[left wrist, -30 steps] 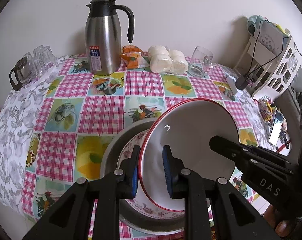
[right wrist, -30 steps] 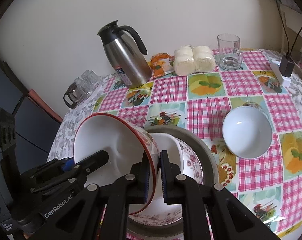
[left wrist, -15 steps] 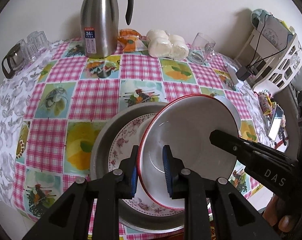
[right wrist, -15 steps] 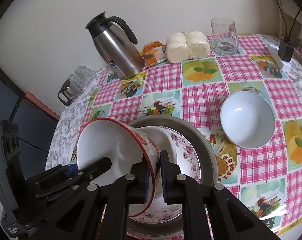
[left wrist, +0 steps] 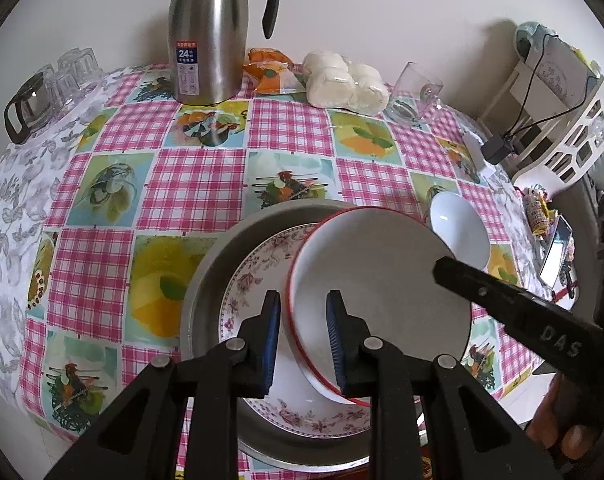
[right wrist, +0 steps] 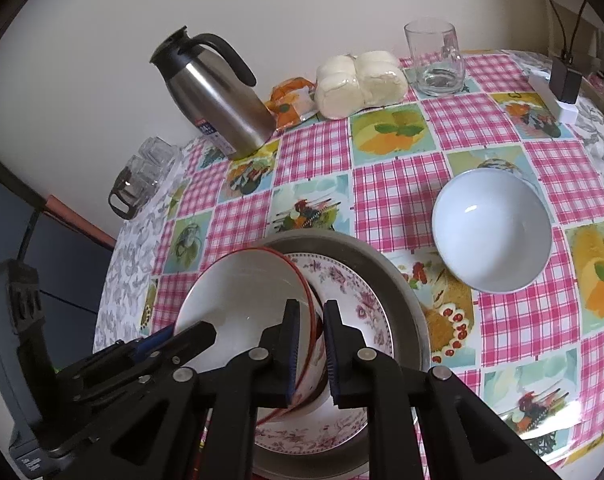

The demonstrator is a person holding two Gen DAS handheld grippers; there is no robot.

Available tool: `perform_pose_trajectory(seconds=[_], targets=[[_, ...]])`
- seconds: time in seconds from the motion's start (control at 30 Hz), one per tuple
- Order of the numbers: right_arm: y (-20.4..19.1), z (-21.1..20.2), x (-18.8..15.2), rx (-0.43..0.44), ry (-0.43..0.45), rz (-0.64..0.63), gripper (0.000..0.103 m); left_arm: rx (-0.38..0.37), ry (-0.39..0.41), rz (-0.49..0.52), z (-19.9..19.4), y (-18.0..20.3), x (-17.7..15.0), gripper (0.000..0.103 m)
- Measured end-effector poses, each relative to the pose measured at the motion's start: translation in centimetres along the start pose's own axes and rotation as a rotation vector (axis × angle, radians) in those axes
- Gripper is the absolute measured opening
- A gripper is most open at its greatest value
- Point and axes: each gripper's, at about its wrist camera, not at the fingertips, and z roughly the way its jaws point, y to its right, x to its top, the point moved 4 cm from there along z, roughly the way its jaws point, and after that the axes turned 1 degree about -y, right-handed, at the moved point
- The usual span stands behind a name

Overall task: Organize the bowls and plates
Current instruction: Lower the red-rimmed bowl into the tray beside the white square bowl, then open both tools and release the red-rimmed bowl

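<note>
Broadly, a table with a pink checked cloth [left wrist: 198,184] fills both views. Near its front edge sits a wide grey metal basin [left wrist: 210,280], holding a floral-rimmed plate [left wrist: 246,284]. A red-rimmed white bowl [left wrist: 382,280] rests tilted on that plate, inside the basin. The left gripper [left wrist: 304,336] straddles the bowl's near rim; its blue pads stand slightly apart from the rim, and I cannot tell whether they press on it. The right gripper [right wrist: 311,348] straddles the opposite rim, its fingers close together around the wall with a thin gap showing. A smaller white bowl [right wrist: 492,236] sits alone on the cloth, beside the basin. At the back stand a steel flask [left wrist: 210,36], wrapped buns [left wrist: 346,80] and a glass mug [right wrist: 436,60].
</note>
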Motion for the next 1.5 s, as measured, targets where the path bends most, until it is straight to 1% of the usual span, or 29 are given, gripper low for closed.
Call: perform_pose_trajectory(seconds=[0.2, 0.5, 0.7, 0.87, 1.03, 1.2, 1.3, 1.33, 1.37, 1.4, 1.43, 1.5], targets=[[0.2, 0.1, 0.0, -0.009, -0.008, 0.001, 0.015, 0.008, 0.003, -0.009, 0.1, -0.3, 0.0, 0.024], [0.0, 0.6, -0.4, -0.014, -0.028, -0.010, 0.015, -0.033, 0.015, -0.010, -0.4, 0.2, 0.0, 0.024], [0.0, 0.6, -0.5, -0.014, -0.026, -0.006, 0.015, -0.022, 0.023, -0.008, -0.4, 0.3, 0.1, 0.024], [-0.6, 0.9, -0.4, -0.001, -0.028, -0.020, 0.016, 0.001, 0.028, -0.013, -0.4, 0.1, 0.3, 0.035], [-1.2, 1.3, -0.1, -0.003, -0.022, -0.040, 0.016, -0.001, 0.034, -0.027, -0.2, -0.2, 0.6, 0.036], [-0.6, 1.3, 0.1, 0.018, -0.023, -0.015, 0.016, -0.022, 0.035, -0.031, -0.2, -0.1, 0.6, 0.036], [-0.3, 1.3, 0.0, 0.029, -0.029, -0.005, 0.015, -0.034, 0.032, -0.036, -0.2, -0.2, 0.5, 0.038], [-0.2, 1.3, 0.0, 0.027, -0.030, -0.001, 0.015, -0.028, 0.030, -0.038, -0.2, -0.3, 0.4, 0.038], [0.0, 1.3, 0.0, 0.021, -0.029, 0.001, 0.017, -0.008, 0.031, -0.040, -0.2, -0.4, 0.4, 0.039], [0.2, 1.2, 0.0, 0.011, -0.026, 0.002, 0.024, 0.011, 0.031, -0.040, -0.2, -0.5, 0.4, 0.040], [0.3, 1.1, 0.1, 0.001, -0.023, 0.002, 0.028, 0.019, 0.032, -0.041, -0.2, -0.6, 0.4, 0.042], [0.5, 0.9, 0.2, -0.019, -0.013, -0.001, 0.041, 0.009, 0.044, -0.050, -0.5, -0.8, 0.4, 0.047]])
